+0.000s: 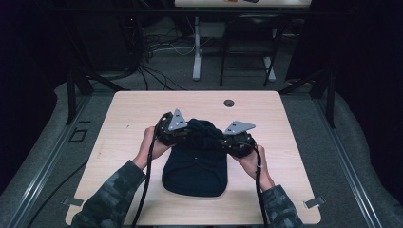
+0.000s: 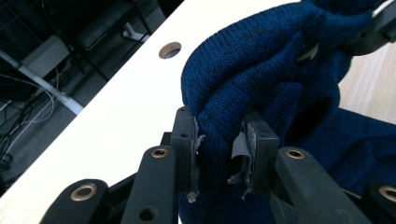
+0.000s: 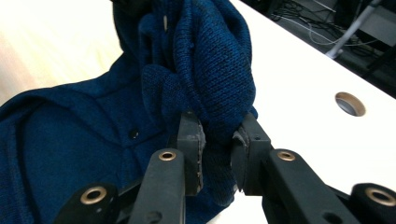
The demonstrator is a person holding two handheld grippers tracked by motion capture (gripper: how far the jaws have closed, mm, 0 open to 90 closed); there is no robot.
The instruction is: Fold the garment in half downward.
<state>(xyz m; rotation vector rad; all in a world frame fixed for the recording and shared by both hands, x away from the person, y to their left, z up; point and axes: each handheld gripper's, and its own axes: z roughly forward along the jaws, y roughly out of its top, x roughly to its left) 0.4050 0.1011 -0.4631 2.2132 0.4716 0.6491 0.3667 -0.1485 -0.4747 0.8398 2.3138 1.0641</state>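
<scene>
The sweater (image 1: 195, 166) lies in the middle of the worktop (image 1: 128, 109), dark blue and knitted, with its far part bunched up and raised between our two tools. The near part is flat on the wood. The left gripper (image 2: 219, 154) has its fingers (image 2: 184, 149) pressed together on a thick fold of the knit, and the right gripper (image 3: 215, 156) pinches another fold in the same way.

We think the main risk is the grip itself. Each pinch takes only a small, rounded bunch of soft cloth, so if we pull the hands apart or lift too quickly, a fold may slide out and that side will drop. The worn pads could also catch a thread. The small button (image 3: 134, 134) may snag too. The hole (image 1: 229, 103) in the worktop is well apart.
</scene>
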